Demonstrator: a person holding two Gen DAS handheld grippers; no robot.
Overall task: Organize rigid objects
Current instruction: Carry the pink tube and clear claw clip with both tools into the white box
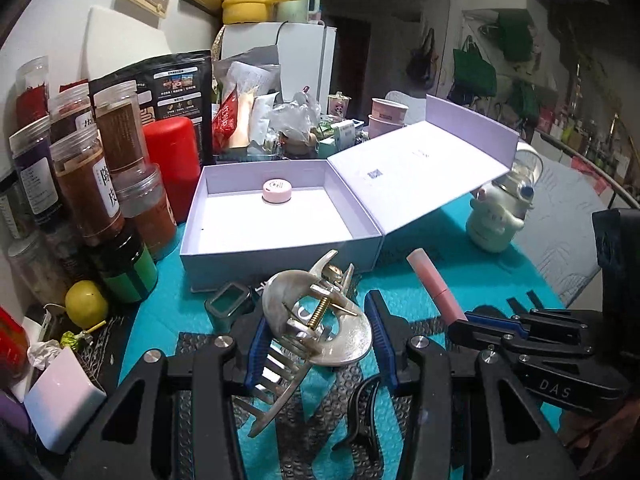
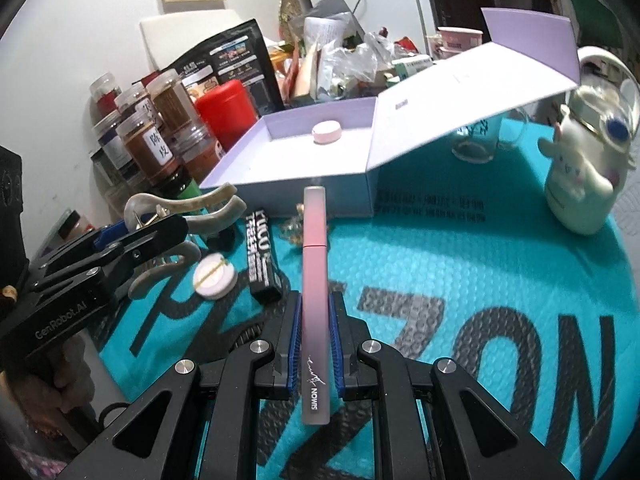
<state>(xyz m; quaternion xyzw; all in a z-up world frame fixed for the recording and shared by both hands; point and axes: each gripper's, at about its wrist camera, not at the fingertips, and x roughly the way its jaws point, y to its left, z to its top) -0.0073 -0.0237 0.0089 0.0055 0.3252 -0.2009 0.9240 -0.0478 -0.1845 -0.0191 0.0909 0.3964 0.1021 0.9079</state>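
My left gripper (image 1: 316, 332) is shut on a pearly beige claw hair clip (image 1: 320, 320) and holds it above the teal mat; the clip also shows in the right wrist view (image 2: 180, 208). My right gripper (image 2: 315, 320) is shut on a pink tube (image 2: 315, 280), also seen in the left wrist view (image 1: 436, 286). An open lavender box (image 1: 256, 248) stands ahead with a small round pink case (image 1: 276, 191) inside; in the right wrist view the box (image 2: 304, 196) and case (image 2: 327, 132) lie just beyond the tube's tip.
A black hair clip (image 1: 362, 408), a small dark square container (image 1: 228, 306), a black tube (image 2: 264, 256) and a round white disc (image 2: 214, 276) lie on the mat. Spice jars (image 1: 80, 172), a red canister (image 1: 172, 160) and a figurine bottle (image 2: 580, 176) flank the box.
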